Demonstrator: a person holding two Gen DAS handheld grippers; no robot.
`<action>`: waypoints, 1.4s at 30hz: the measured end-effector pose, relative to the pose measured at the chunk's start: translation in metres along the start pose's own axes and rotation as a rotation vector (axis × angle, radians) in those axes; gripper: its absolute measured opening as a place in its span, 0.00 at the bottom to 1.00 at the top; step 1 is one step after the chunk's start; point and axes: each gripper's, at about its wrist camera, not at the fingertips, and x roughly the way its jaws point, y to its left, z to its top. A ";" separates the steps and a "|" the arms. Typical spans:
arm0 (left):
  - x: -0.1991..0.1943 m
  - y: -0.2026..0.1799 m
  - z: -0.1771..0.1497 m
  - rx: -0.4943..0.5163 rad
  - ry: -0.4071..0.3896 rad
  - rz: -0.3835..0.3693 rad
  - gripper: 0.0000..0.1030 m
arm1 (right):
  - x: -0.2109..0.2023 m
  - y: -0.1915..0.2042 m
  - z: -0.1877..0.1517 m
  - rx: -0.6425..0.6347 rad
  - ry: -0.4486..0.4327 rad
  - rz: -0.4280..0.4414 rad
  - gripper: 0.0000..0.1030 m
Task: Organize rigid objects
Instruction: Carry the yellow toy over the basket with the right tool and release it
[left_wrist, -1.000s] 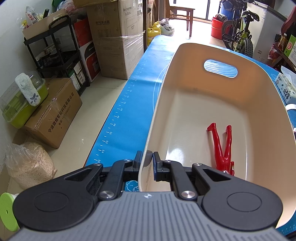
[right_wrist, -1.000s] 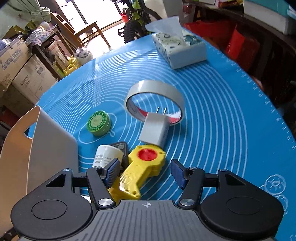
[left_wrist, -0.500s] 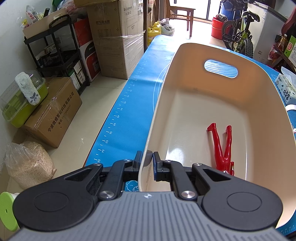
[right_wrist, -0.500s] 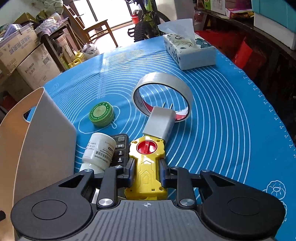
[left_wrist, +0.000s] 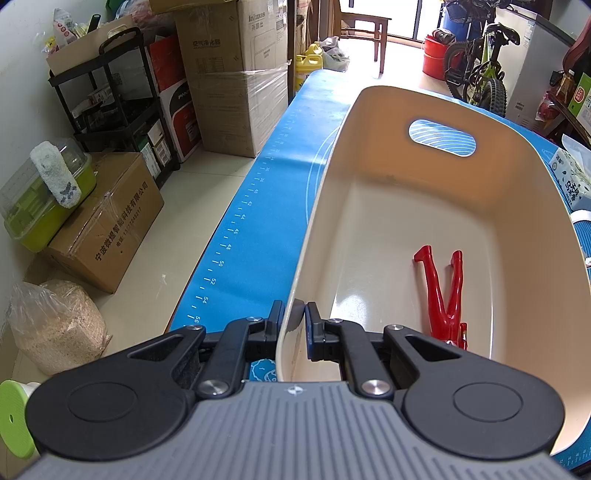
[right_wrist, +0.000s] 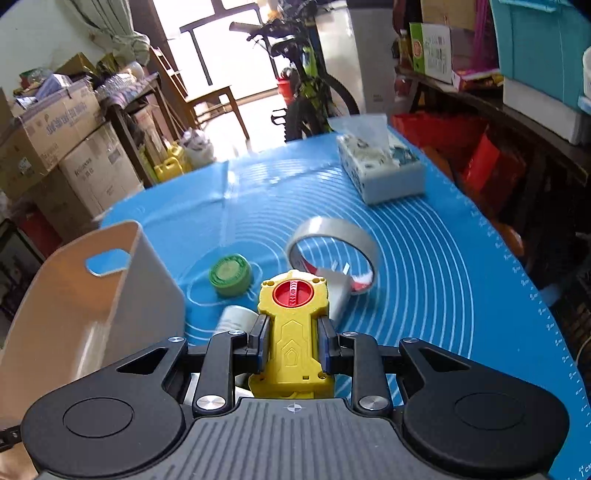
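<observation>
My left gripper (left_wrist: 294, 325) is shut on the near rim of the cream plastic basket (left_wrist: 321, 206), one finger outside the wall and one inside. Red pliers (left_wrist: 441, 291) lie on the basket floor. My right gripper (right_wrist: 291, 341) is shut on a yellow toy with a red dial (right_wrist: 291, 325), lifted off the blue mat (right_wrist: 424, 258). Below it on the mat sit a green round tin (right_wrist: 229, 272), a tape roll (right_wrist: 332, 243), a grey charger (right_wrist: 338, 291) and a white bottle (right_wrist: 236, 319). The basket (right_wrist: 85, 295) stands to the left.
A tissue box (right_wrist: 380, 170) sits at the far end of the mat. Left of the table are cardboard boxes (left_wrist: 107, 232), a black shelf (left_wrist: 110, 103) and a sack (left_wrist: 55, 325) on the floor. A bicycle (right_wrist: 306, 92) stands beyond the table.
My right gripper closed on the yellow toy and lifted it off the mat, tilting up. The left gripper and basket have not moved.
</observation>
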 end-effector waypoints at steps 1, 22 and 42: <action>0.000 0.000 0.000 -0.002 0.000 0.000 0.13 | -0.004 0.004 0.002 -0.008 -0.012 0.013 0.34; 0.000 0.000 0.000 -0.006 -0.002 0.003 0.13 | -0.018 0.163 -0.019 -0.356 -0.007 0.279 0.34; 0.000 -0.002 0.000 -0.010 -0.001 -0.001 0.12 | 0.034 0.193 -0.065 -0.486 0.315 0.194 0.34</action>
